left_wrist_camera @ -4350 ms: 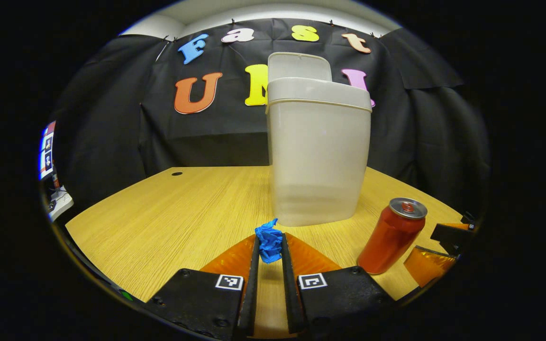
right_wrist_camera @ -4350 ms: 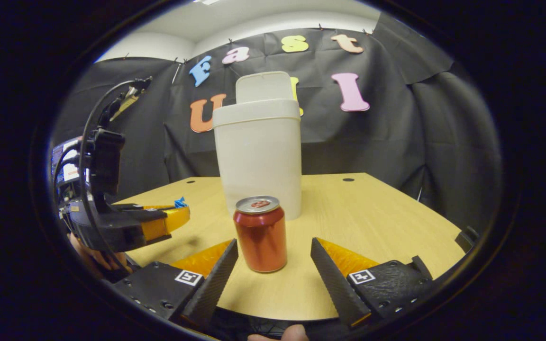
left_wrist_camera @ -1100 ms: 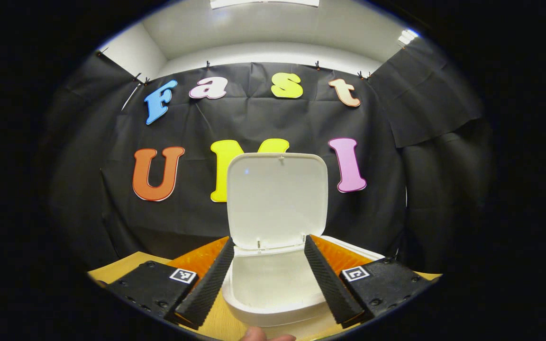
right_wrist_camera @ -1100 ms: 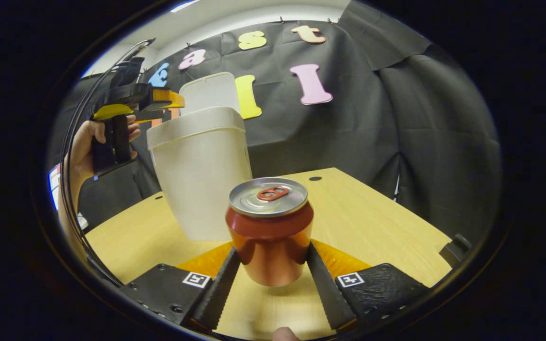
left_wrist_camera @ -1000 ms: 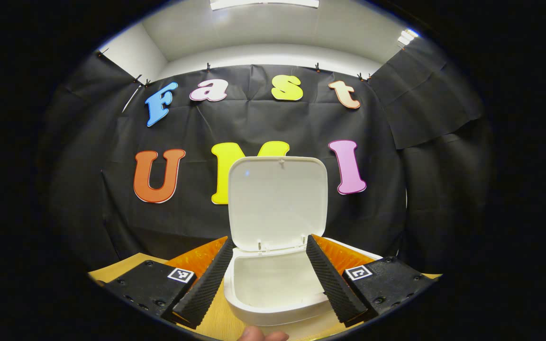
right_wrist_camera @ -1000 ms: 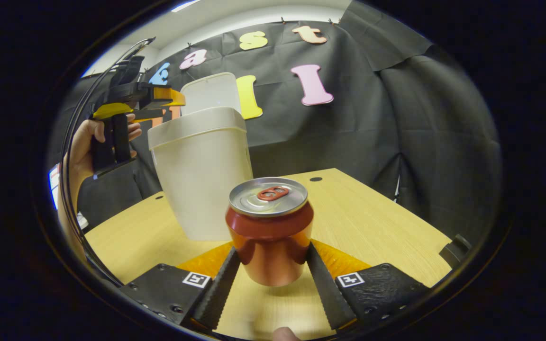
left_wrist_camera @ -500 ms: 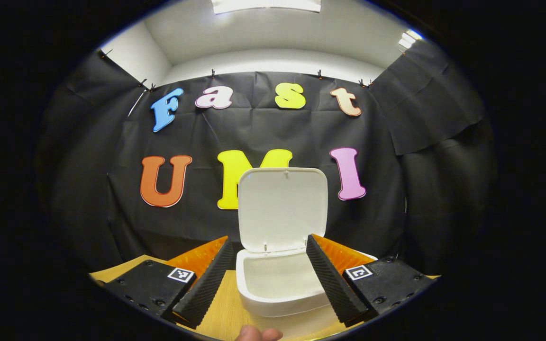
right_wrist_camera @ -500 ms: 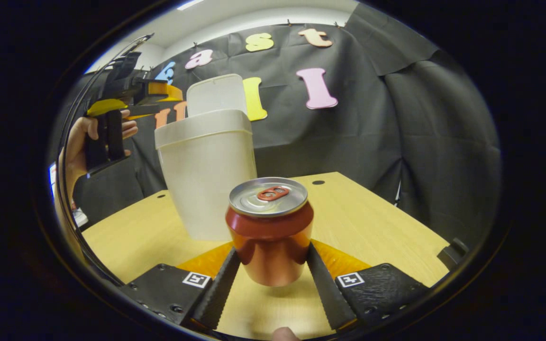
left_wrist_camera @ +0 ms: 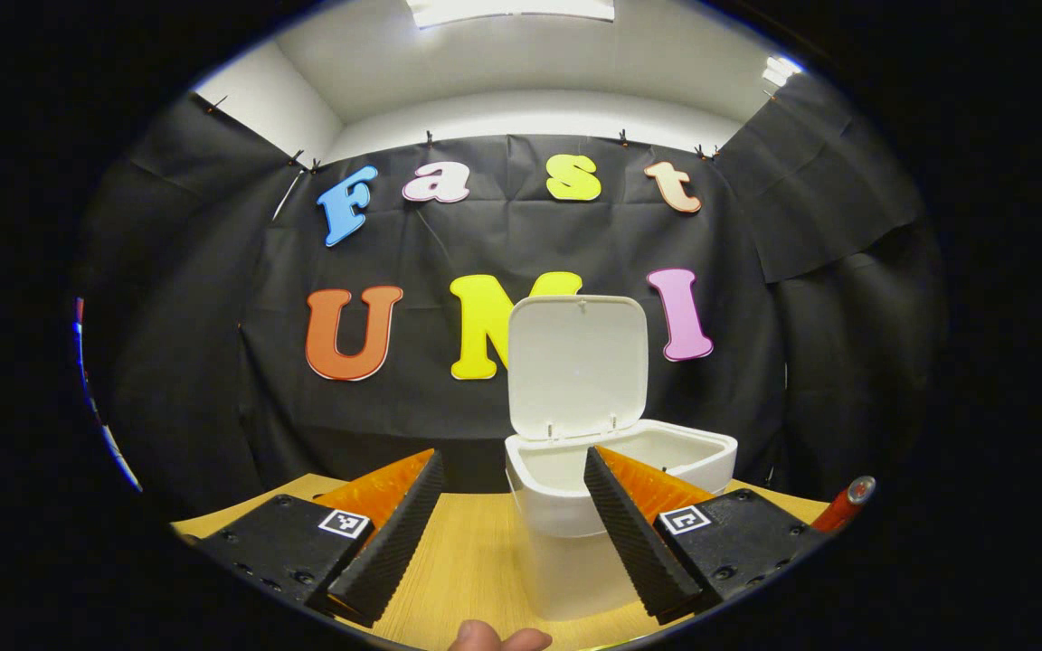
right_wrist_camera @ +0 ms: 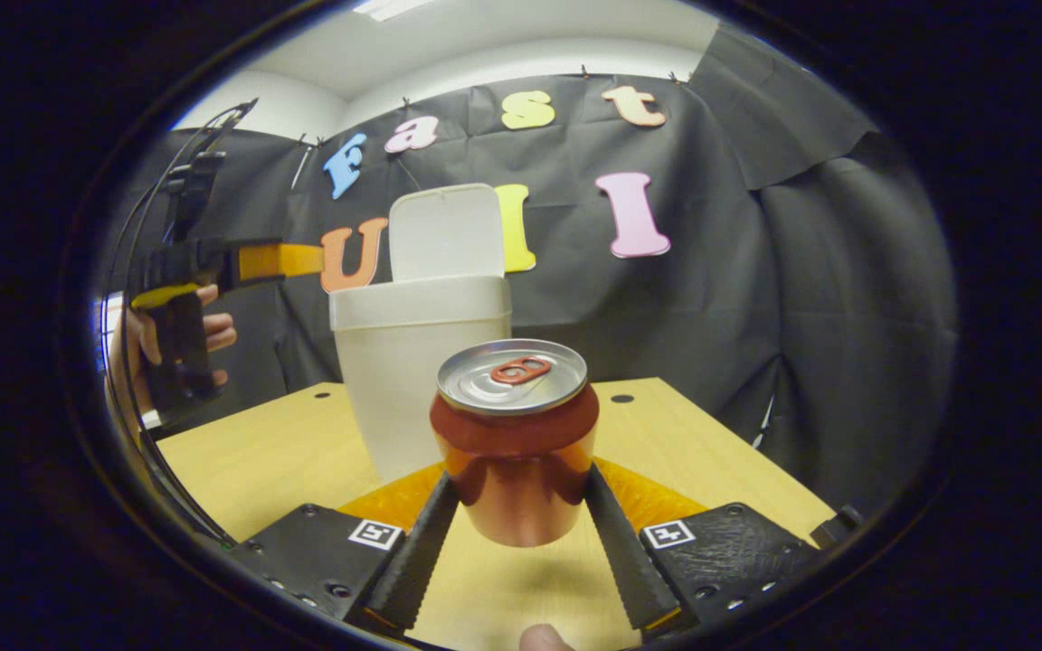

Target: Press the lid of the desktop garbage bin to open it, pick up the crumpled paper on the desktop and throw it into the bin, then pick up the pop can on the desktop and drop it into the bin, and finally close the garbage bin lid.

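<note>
Bin (right_wrist_camera: 421,380) first: it stands upright on the tabletop (right_wrist_camera: 693,452), pale and tall, and I place everything else by it. Its lid (right_wrist_camera: 446,232) is swung up at the back of the rim and stands nearly vertical, so the mouth is open. In the left gripper view the bin (left_wrist_camera: 575,542) sits a little right of centre, with the raised lid (left_wrist_camera: 577,364) above it and the pale inside wall showing under the rim; I cannot see down to the bottom.

My right gripper (right_wrist_camera: 515,533) holds the can (right_wrist_camera: 514,438), one finger pressed on each side of its lower half. The can is upright, with its silver top and red pull tab facing up, and it sits in front of the bin, nearer to me. It looks lifted clear of the tabletop, with a soft shadow on the wood below it. In the left gripper view a sliver of the can (left_wrist_camera: 847,502) shows to the right of the bin.

My left gripper (left_wrist_camera: 512,533) is spread wide and carries nothing; the bin's front wall shows in the gap between the fingers. In the right gripper view that left gripper (right_wrist_camera: 272,260) hangs in the air to the left of the bin, about level with the lid, apart from it, with my hand (right_wrist_camera: 146,348) wrapped round its handle below.
</note>
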The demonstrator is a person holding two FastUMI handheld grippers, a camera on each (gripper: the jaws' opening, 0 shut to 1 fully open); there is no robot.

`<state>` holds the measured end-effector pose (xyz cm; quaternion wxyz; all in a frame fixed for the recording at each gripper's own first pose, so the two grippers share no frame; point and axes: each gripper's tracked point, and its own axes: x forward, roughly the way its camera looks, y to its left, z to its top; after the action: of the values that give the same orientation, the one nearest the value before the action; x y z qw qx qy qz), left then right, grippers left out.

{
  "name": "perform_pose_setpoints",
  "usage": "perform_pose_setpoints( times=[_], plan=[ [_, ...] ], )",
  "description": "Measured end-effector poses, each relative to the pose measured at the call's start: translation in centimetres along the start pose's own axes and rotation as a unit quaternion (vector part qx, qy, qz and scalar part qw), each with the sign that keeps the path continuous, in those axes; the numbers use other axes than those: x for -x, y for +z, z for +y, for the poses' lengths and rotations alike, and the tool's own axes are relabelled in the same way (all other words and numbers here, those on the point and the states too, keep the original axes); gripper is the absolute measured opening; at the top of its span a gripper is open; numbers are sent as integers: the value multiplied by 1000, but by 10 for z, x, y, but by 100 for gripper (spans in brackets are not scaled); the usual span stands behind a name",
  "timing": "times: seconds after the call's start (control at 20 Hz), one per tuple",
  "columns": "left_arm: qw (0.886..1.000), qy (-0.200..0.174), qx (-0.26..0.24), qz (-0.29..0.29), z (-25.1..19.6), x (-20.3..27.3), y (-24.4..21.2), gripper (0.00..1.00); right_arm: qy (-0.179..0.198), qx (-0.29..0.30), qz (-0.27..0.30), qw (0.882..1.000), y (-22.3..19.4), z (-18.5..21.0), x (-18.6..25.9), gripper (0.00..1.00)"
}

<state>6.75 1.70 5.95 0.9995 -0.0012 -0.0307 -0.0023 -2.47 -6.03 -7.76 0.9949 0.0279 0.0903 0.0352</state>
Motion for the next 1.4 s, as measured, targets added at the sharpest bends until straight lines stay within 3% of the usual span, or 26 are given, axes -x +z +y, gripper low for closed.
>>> perform_pose_setpoints(
  times=[0.3, 0.6, 0.95, 1.2, 1.4],
  plan=[
    [999, 33, 2, 22, 25, 39, -42, 100, 48, 13, -40, 998, 80, 28, -12, 82],
    [996, 72, 19, 54, 50, 76, -97, 100, 74, 73, -91, 990, 163, 72, -46, 81],
    [989, 129, -7, 79, 97, 115, -123, 100, 97, 81, -73, 989, 190, 114, -123, 81],
    [987, 139, 4, 81, 109, 121, -130, 100, 64, 88, -50, 993, 198, 111, -176, 81],
    [985, 139, 11, 97, 108, 120, -142, 100, 67, 109, -32, 991, 192, 121, -187, 81]
  ],
)
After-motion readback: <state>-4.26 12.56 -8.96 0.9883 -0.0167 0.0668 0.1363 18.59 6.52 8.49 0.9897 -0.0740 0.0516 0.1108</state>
